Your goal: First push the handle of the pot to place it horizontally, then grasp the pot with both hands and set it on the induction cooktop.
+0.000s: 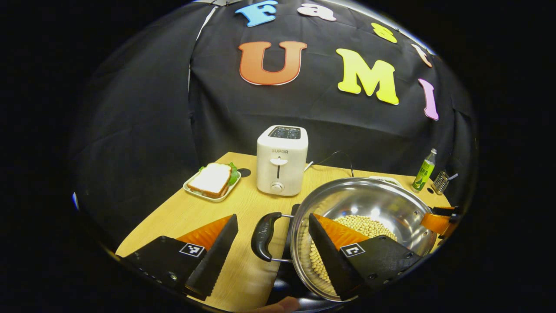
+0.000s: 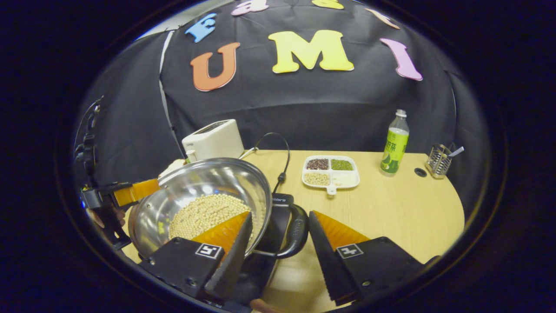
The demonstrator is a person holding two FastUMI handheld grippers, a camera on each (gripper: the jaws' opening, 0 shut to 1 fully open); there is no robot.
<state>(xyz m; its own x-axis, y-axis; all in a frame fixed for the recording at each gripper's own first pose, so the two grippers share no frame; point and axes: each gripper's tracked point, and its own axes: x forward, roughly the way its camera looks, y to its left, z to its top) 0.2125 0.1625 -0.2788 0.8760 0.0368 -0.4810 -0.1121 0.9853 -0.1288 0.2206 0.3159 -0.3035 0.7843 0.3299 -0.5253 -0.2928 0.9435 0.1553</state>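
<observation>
A steel pot (image 1: 369, 202) holding pale beans sits over the black induction cooktop (image 1: 284, 278); whether it rests on the cooktop I cannot tell. Its left black handle (image 1: 264, 237) lies between the fingers of my left gripper (image 1: 273, 216), which is open, with one finger inside the rim and one outside. In the right gripper view the pot (image 2: 208, 182) has its other black handle (image 2: 296, 234) between the fingers of my right gripper (image 2: 281, 213), also open and straddling the rim. The cooktop (image 2: 280, 204) shows beneath. Each gripper shows across the pot from the other: the right gripper (image 1: 438, 221), the left gripper (image 2: 132, 192).
A white toaster (image 1: 281, 161) and a plate with a sandwich (image 1: 213, 180) stand behind the pot on the wooden table (image 2: 391, 208). A divided tray of grains (image 2: 331, 171), a green bottle (image 2: 394, 145), a wire holder (image 2: 438, 161) and a black cable (image 2: 284, 152) lie farther right.
</observation>
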